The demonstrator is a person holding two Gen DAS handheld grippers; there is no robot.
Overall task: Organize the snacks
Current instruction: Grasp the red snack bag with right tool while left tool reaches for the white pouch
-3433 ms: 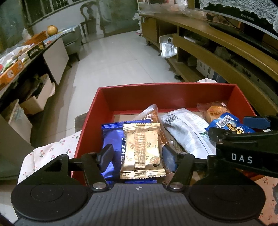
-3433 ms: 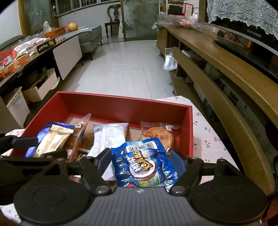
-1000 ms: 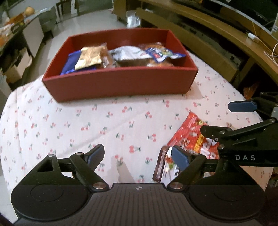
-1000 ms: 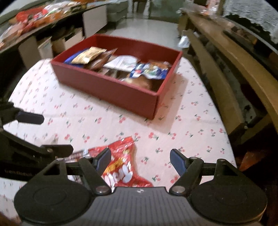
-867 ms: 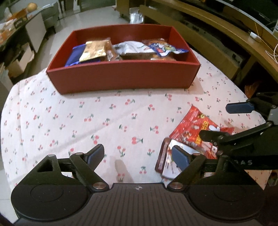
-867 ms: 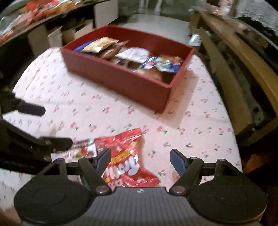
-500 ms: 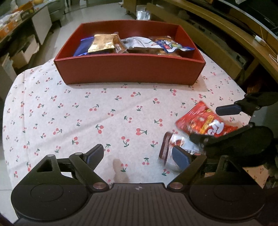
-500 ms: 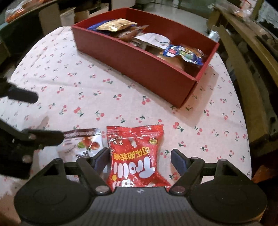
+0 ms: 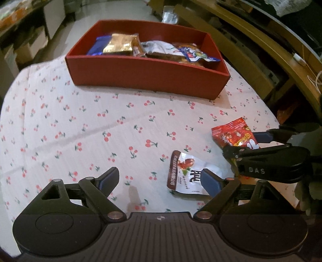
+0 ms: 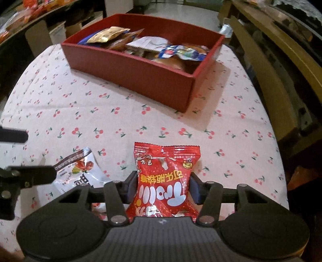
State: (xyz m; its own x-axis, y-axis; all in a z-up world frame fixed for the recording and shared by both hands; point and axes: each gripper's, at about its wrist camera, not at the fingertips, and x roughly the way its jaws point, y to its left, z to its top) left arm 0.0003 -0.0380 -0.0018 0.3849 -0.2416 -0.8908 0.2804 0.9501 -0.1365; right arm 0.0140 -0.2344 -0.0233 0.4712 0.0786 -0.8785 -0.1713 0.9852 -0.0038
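Note:
A red candy packet [image 10: 164, 181] lies on the cherry-print tablecloth [image 9: 80, 121], and my right gripper [image 10: 163, 186] has it between its jaws. The jaws are closing and both pads touch the packet's sides. In the left wrist view the same red packet [image 9: 233, 135] sits between the right gripper's [image 9: 244, 144] fingers. A white packet with a brown edge [image 9: 185, 173] lies just left of it. My left gripper [image 9: 160, 177] stands open over the cloth, its right finger above that packet's corner. The red box [image 9: 140, 70] at the back holds several snacks.
Long wooden shelving [image 10: 271, 66] runs along the right of the round table. A cluttered counter [image 10: 30, 8] stands at the far left. The table's right edge [image 10: 281, 161] drops off close to the red packet.
The right gripper's jaws have come in from wide open onto the red packet's sides. The left gripper has stayed open, and the white packet now shows more fully by its right finger.

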